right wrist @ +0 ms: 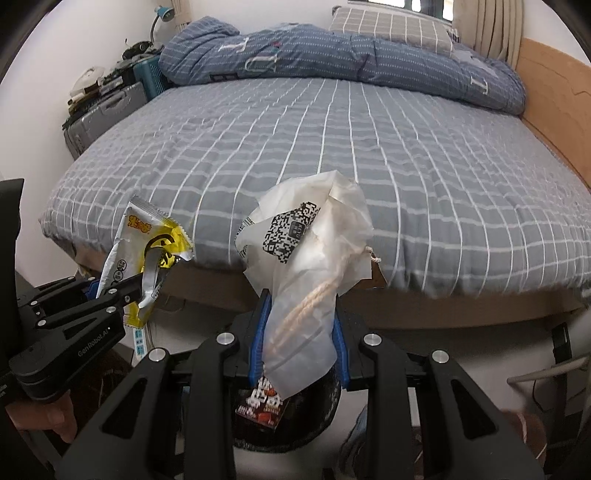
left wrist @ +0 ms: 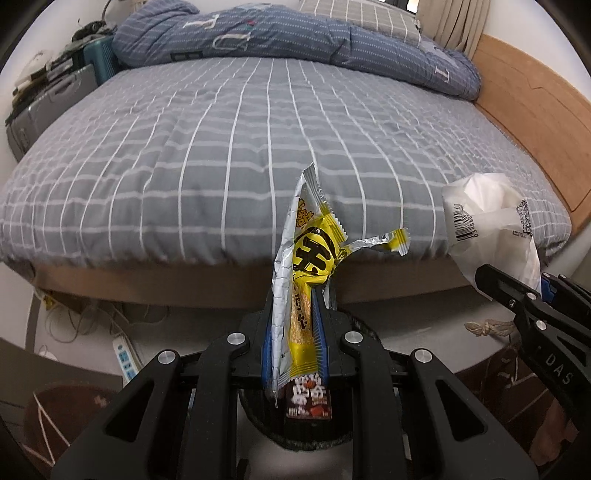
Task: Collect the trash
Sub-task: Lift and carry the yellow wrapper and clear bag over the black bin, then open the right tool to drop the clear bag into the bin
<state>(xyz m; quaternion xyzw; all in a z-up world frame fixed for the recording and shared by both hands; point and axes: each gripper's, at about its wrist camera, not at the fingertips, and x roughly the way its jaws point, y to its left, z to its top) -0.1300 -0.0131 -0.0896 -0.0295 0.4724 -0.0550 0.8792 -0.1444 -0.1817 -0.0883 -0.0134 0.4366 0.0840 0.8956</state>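
My left gripper (left wrist: 295, 321) is shut on a yellow and silver snack wrapper (left wrist: 310, 251), held upright above a dark round bin (left wrist: 314, 439). A dark red wrapper (left wrist: 309, 402) lies in the bin. My right gripper (right wrist: 298, 325) is shut on a crumpled white paper bag (right wrist: 310, 258) with a QR code and a rope handle, also above the bin (right wrist: 314, 424). The right gripper (left wrist: 517, 295) with the white bag (left wrist: 487, 221) shows at the right of the left wrist view. The left gripper (right wrist: 122, 295) with the snack wrapper (right wrist: 147, 251) shows at the left of the right wrist view.
A bed with a grey checked sheet (left wrist: 258, 147) fills the view ahead, with a blue duvet (left wrist: 277, 33) and a pillow at the far end. A wooden bed frame (left wrist: 535, 110) runs along the right. A power strip (left wrist: 125, 358) and cables lie on the floor left. A suitcase (right wrist: 103, 110) stands at the far left.
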